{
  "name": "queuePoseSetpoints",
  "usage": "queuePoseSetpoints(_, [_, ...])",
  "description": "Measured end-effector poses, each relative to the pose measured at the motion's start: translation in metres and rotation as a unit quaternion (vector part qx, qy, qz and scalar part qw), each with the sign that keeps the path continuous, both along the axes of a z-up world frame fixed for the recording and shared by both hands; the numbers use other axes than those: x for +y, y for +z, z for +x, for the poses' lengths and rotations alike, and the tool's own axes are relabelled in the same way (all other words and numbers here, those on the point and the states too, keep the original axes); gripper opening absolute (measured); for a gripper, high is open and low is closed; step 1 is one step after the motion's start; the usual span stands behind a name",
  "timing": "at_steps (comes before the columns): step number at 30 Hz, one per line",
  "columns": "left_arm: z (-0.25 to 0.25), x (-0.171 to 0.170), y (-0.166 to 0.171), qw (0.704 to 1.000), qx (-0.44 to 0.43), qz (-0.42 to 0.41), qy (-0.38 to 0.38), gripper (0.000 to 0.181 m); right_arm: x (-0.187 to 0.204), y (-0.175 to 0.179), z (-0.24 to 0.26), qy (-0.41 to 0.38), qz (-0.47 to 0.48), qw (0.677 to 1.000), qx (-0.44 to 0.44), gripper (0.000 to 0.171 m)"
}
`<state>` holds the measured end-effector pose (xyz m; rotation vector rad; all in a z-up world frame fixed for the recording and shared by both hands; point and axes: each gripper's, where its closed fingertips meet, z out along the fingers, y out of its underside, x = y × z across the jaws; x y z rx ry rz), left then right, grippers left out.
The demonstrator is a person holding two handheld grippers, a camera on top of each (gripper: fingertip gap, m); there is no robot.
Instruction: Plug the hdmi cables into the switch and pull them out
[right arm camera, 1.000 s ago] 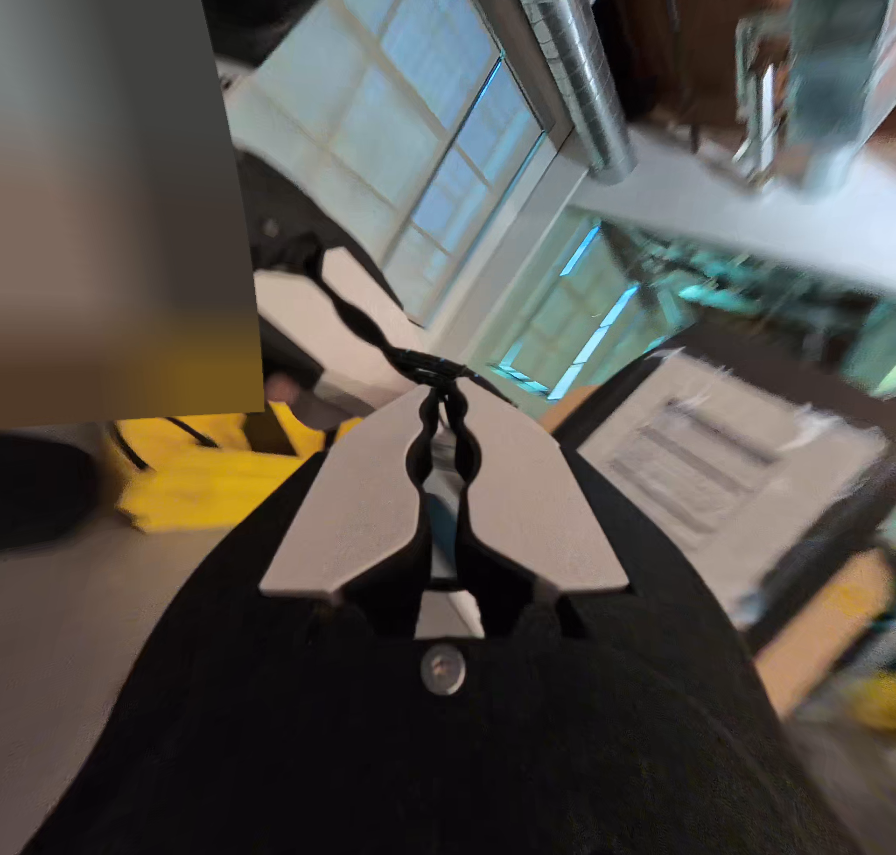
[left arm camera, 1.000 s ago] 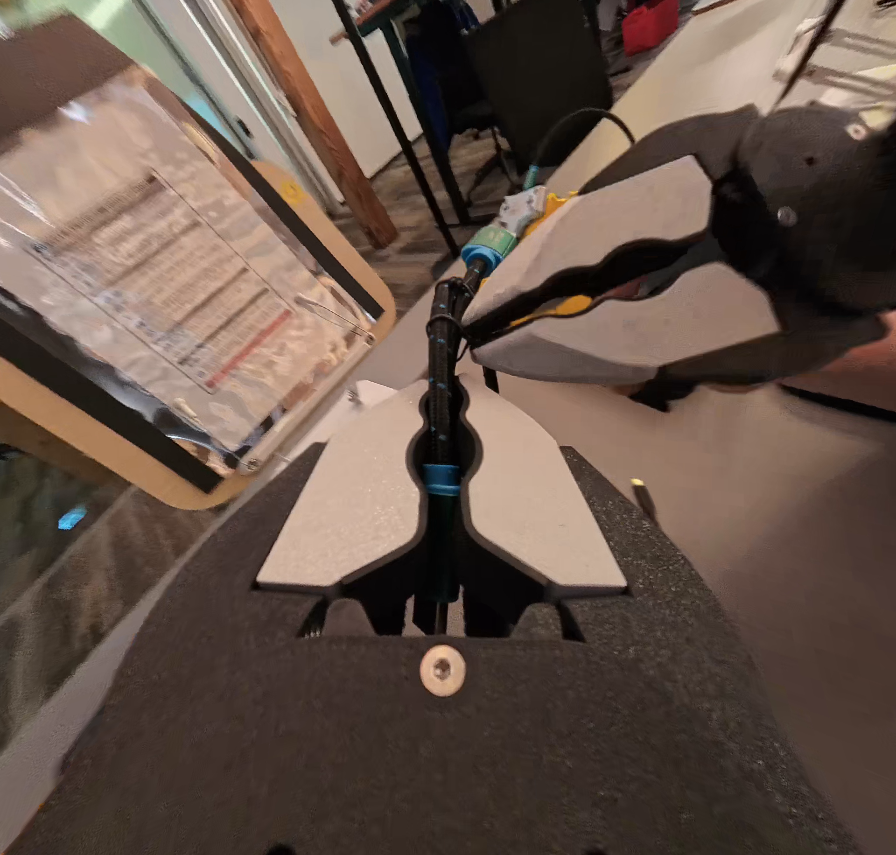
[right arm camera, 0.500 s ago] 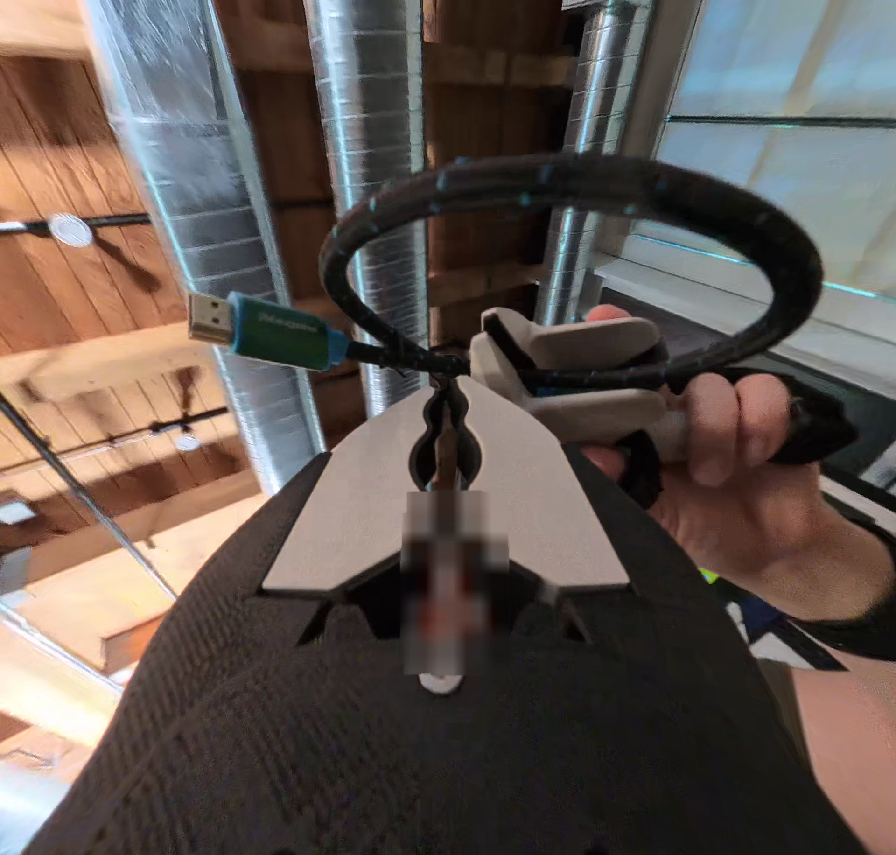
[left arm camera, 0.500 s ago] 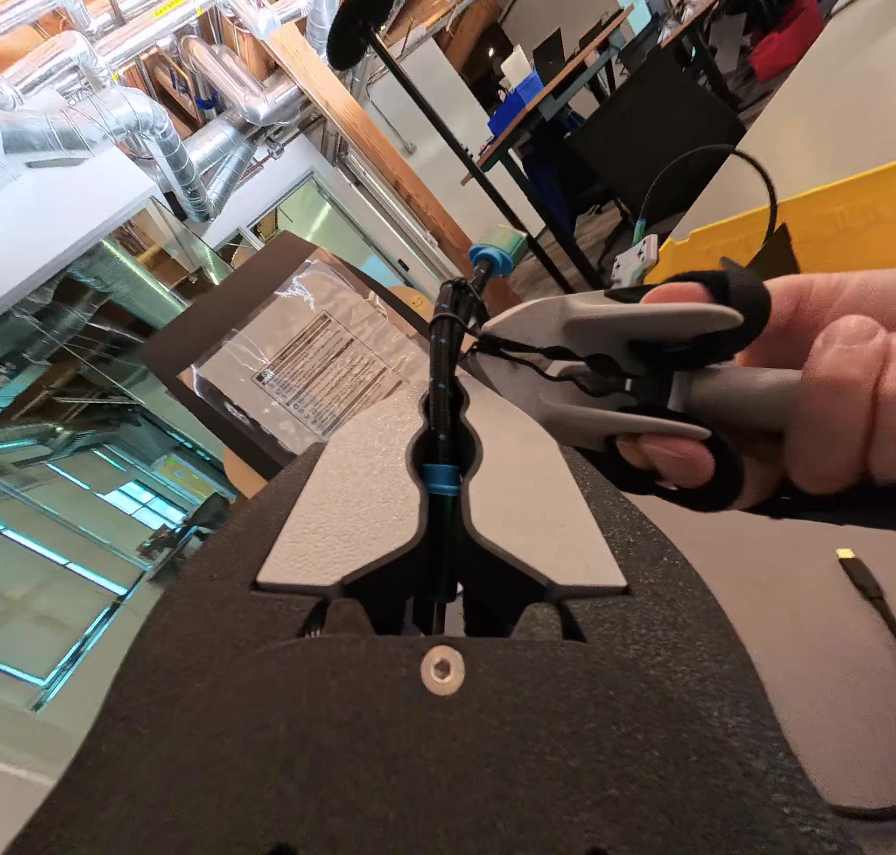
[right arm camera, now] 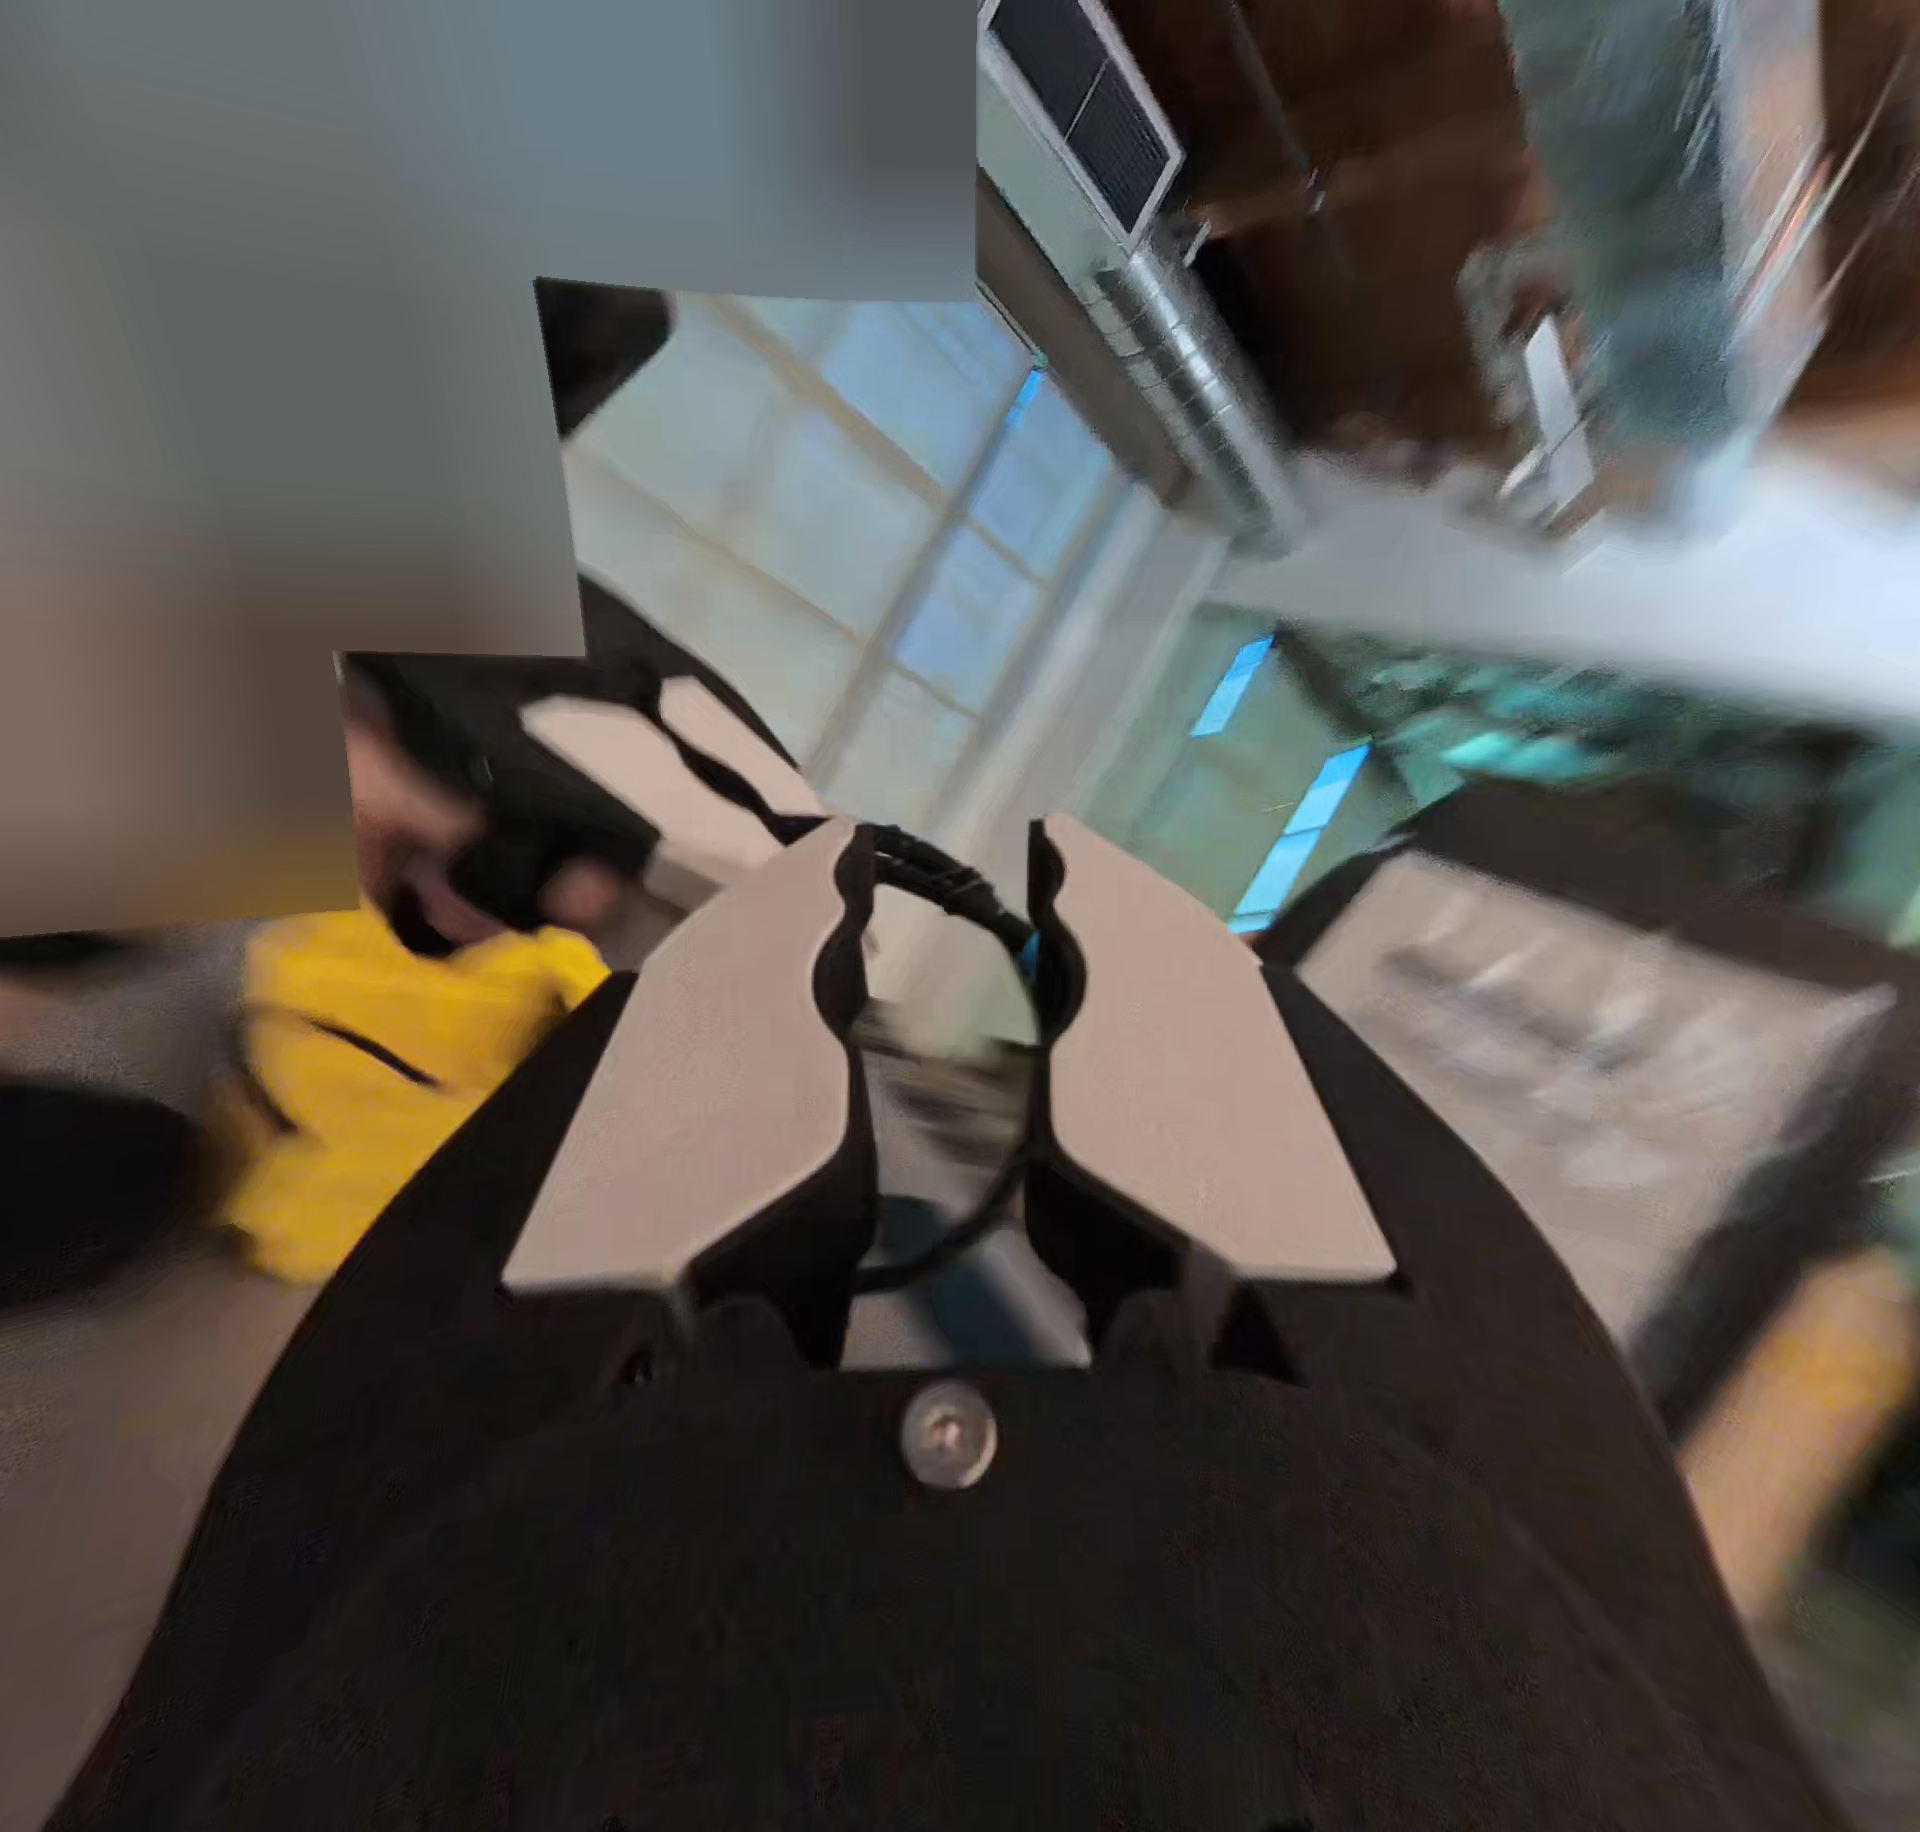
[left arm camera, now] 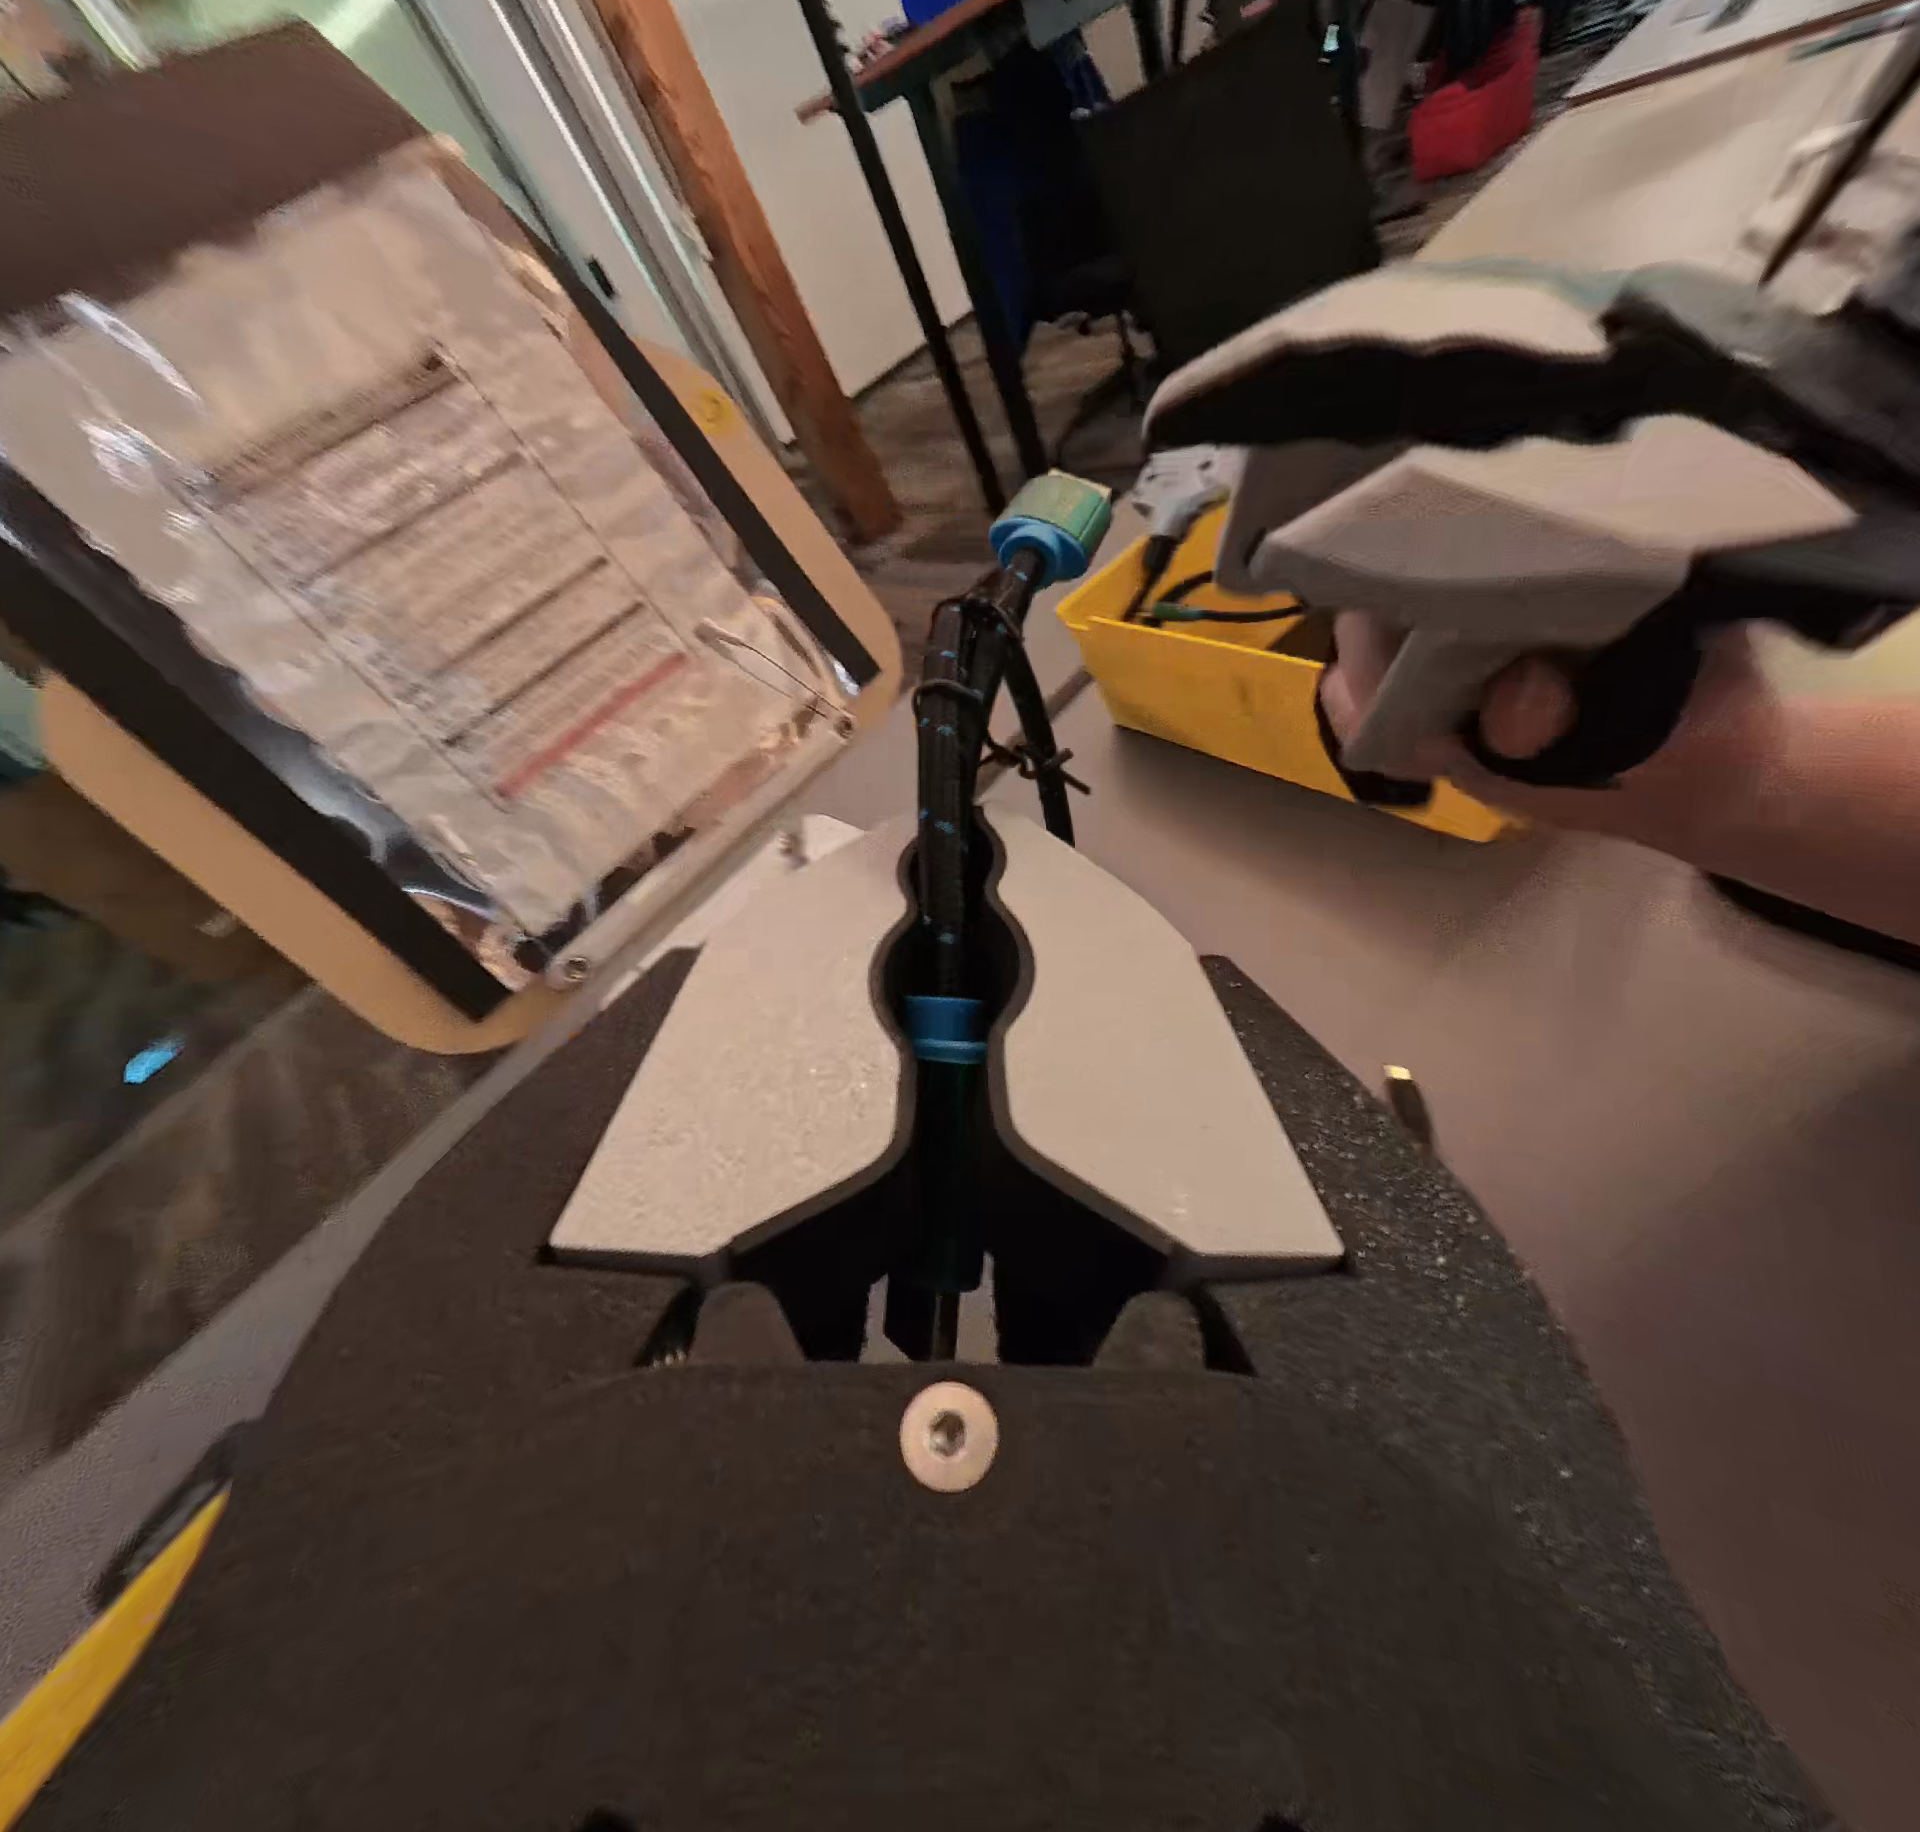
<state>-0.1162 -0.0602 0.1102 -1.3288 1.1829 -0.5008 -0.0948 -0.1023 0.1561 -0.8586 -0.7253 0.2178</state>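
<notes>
My left gripper (left arm camera: 951,837) is shut on a black braided HDMI cable (left arm camera: 940,743) with blue flecks. The cable runs up between the fingers to its teal plug (left arm camera: 1049,520), which points away from me, and a thin wire tie wraps it just past the fingertips. My right gripper (left arm camera: 1195,463), held by a hand, hovers to the upper right, apart from the cable. In the blurred right wrist view the right gripper (right arm camera: 943,837) is open, with a loop of the cable (right arm camera: 935,873) seen beyond the gap. The left gripper (right arm camera: 779,816) shows farther off. No switch shows in either view.
A yellow bin (left arm camera: 1195,681) with cables stands on the grey table (left arm camera: 1558,1055) behind the grippers. Another cable's small plug (left arm camera: 1405,1091) lies on the table at right. A board with a silver bag (left arm camera: 416,556) leans at left. Chairs and desks stand beyond.
The right gripper, shut on the cable near the tie half a second ago, has opened and drawn away to the right. Both views have swung down from the ceiling. The left gripper still holds the cable.
</notes>
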Motion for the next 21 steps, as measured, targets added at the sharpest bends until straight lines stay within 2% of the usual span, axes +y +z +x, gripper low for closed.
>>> queuePoseSetpoints(1, [0.002, -0.003, -0.003, 1.0, 0.002, -0.015, -0.009, 0.005, -0.004, -0.002, -0.004, -0.061, 0.061, 0.994, -0.062, 0.029])
queuePoseSetpoints(3, [0.004, -0.008, -0.006, 0.999, 0.005, -0.039, -0.025, 0.004, -0.009, -0.012, -0.015, -0.14, 0.152, 0.962, -0.18, 0.028])
queuePoseSetpoints(6, [0.005, -0.012, -0.011, 0.998, 0.015, -0.057, -0.034, 0.003, 0.0, -0.029, -0.02, -0.199, 0.185, 0.921, -0.279, 0.027])
queuePoseSetpoints(10, [0.006, -0.014, -0.013, 0.997, 0.023, -0.062, -0.037, 0.004, 0.01, -0.037, -0.021, -0.208, 0.163, 0.92, -0.289, 0.023])
queuePoseSetpoints(19, [0.007, -0.015, -0.017, 0.996, 0.03, -0.074, -0.04, 0.004, 0.019, -0.047, -0.024, -0.283, 0.218, 0.865, -0.352, 0.016])
queuePoseSetpoints(21, [0.006, -0.015, -0.017, 0.996, 0.033, -0.075, -0.042, 0.004, 0.019, -0.047, -0.024, -0.285, 0.217, 0.862, -0.358, 0.016])
